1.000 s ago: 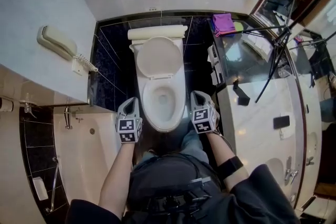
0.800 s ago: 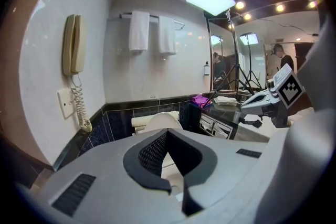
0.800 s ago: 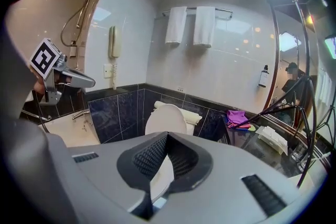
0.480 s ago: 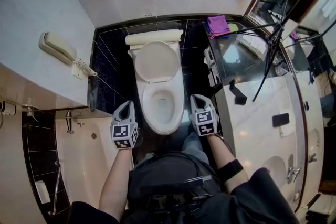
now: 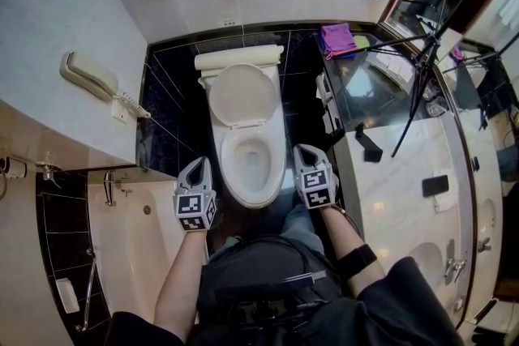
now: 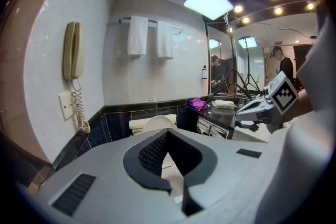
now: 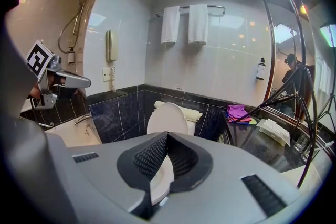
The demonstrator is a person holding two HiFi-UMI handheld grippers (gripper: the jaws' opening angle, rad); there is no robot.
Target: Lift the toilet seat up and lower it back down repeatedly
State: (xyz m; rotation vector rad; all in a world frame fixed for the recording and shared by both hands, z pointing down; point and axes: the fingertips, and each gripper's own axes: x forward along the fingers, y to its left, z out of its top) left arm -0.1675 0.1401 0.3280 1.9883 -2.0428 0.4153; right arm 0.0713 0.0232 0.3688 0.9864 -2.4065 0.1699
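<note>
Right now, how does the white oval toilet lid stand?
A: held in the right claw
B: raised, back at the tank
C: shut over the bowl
B: the white oval toilet lid stands raised by the cream tank, leaving the white bowl uncovered.

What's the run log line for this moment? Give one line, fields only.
left claw: open, empty, beside bowl | right claw: open, empty, beside bowl | white ceramic toilet: white oval lid raised | contact: none

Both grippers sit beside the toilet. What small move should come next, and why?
Probably bring the right gripper inward to the front rim of the toilet seat, which seems to lie down. Both grippers are open and empty; the left gripper hangs beside the toilet, touching nothing.
</note>
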